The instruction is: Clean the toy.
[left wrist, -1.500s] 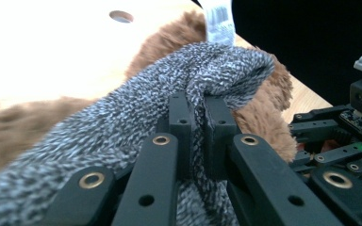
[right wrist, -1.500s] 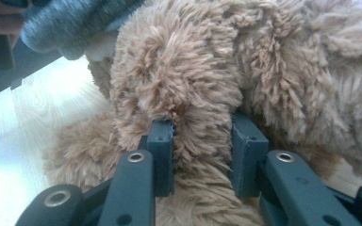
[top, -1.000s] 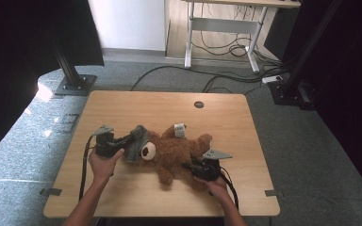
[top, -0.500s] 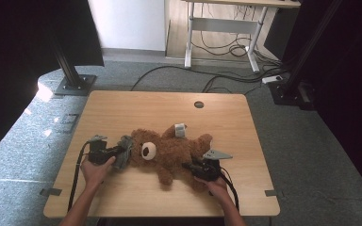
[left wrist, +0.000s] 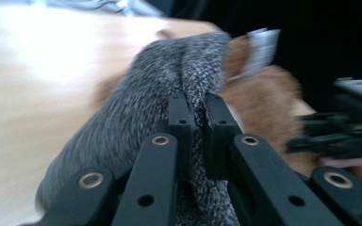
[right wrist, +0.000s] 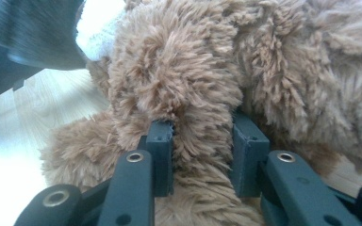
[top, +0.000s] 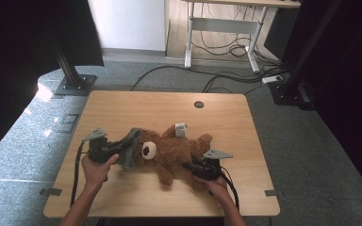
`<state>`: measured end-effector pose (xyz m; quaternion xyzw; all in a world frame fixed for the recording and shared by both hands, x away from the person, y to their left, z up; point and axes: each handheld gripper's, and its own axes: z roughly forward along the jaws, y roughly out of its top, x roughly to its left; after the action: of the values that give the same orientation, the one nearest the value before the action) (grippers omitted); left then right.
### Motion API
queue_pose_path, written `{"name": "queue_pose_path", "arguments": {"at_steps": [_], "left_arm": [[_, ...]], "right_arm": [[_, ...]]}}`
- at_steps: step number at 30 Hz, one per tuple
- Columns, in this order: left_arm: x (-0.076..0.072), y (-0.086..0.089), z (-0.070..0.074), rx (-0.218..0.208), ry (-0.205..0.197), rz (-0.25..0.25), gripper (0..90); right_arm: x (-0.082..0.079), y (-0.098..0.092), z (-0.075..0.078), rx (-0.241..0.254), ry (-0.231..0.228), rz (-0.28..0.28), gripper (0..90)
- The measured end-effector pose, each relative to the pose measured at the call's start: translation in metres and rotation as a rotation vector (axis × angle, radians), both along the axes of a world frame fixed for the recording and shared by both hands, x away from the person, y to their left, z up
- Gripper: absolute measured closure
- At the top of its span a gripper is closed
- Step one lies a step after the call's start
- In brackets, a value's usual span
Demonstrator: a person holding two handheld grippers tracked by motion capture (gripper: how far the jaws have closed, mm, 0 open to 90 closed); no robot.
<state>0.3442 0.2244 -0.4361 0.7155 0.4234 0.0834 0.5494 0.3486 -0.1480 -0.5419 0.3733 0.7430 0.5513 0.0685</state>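
Left tool [left wrist: 196, 110] pinches grey knit [left wrist: 160, 94], seemingly at teddy bear [top: 174, 150] head.

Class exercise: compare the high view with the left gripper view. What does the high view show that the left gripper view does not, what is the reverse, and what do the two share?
High view alone: the whole wooden table with its round cable hole, the floor cables, and the teddy bear's muzzle.

Left gripper view alone: close up, the left gripper has its jaws pinched shut on a fold of the grey knitted cloth.

Both: the teddy bear, its white tag, the grey cloth at its head, and the right gripper shut on the bear's fur.
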Motion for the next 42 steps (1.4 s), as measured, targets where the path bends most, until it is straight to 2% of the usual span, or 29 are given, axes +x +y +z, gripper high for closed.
{"name": "queue_pose_path", "arguments": {"at_steps": [3, 7, 11, 13, 15, 18, 21, 25, 28, 31, 32, 35, 38, 40, 42], "left_arm": [[0.003, -0.028, 0.01, -0.018, -0.019, -0.065, 83.4], [0.013, -0.072, 0.009, -0.005, -0.006, -0.133, 83.2], [0.022, -0.117, -0.001, 0.033, 0.026, -0.209, 83.2], [0.025, -0.135, -0.008, 0.077, 0.035, -0.232, 83.2], [0.029, -0.148, -0.014, 0.112, 0.049, -0.241, 83.1], [0.035, -0.157, -0.025, 0.164, 0.071, -0.224, 83.0], [0.038, -0.152, -0.03, 0.144, 0.09, -0.215, 83.2], [0.037, -0.14, -0.025, 0.158, 0.073, -0.17, 83.2], [0.039, -0.124, -0.022, 0.191, 0.057, -0.117, 83.3], [0.044, -0.101, -0.023, 0.202, 0.075, -0.068, 83.3], [0.046, -0.089, -0.026, 0.197, 0.076, -0.052, 83.3], [0.047, -0.062, -0.032, 0.144, 0.087, -0.013, 84.4], [0.048, -0.05, -0.04, 0.071, 0.118, -0.012, 84.8], [0.046, -0.05, -0.041, 0.069, 0.111, -0.008, 84.8], [0.045, -0.052, -0.04, 0.087, 0.096, -0.007, 84.9]], "right_arm": [[-0.001, 0.0, 0.0, -0.002, -0.002, -0.002, 65.7], [-0.001, 0.0, 0.0, -0.001, -0.001, -0.003, 65.7], [0.0, 0.0, 0.0, -0.002, -0.003, 0.0, 65.7], [0.0, 0.0, 0.0, -0.003, 0.0, 0.002, 65.7], [-0.001, 0.0, 0.0, -0.004, 0.001, 0.001, 65.8], [-0.002, 0.001, 0.0, -0.008, -0.002, -0.004, 65.9], [-0.002, 0.002, 0.0, -0.024, -0.013, -0.012, 66.1], [-0.003, 0.002, 0.001, -0.029, -0.009, -0.012, 66.5], [-0.003, 0.002, 0.0, -0.027, -0.004, -0.013, 66.6], [-0.004, 0.001, 0.001, -0.028, -0.001, -0.011, 66.7], [-0.004, 0.001, 0.001, -0.026, 0.0, -0.011, 66.7], [-0.005, 0.002, 0.0, -0.026, -0.003, -0.001, 66.7], [-0.005, 0.004, 0.0, -0.018, 0.0, 0.008, 66.1], [-0.006, 0.004, 0.001, -0.007, 0.011, 0.013, 63.1], [-0.006, 0.002, 0.002, 0.004, 0.026, 0.012, 59.3]]}}
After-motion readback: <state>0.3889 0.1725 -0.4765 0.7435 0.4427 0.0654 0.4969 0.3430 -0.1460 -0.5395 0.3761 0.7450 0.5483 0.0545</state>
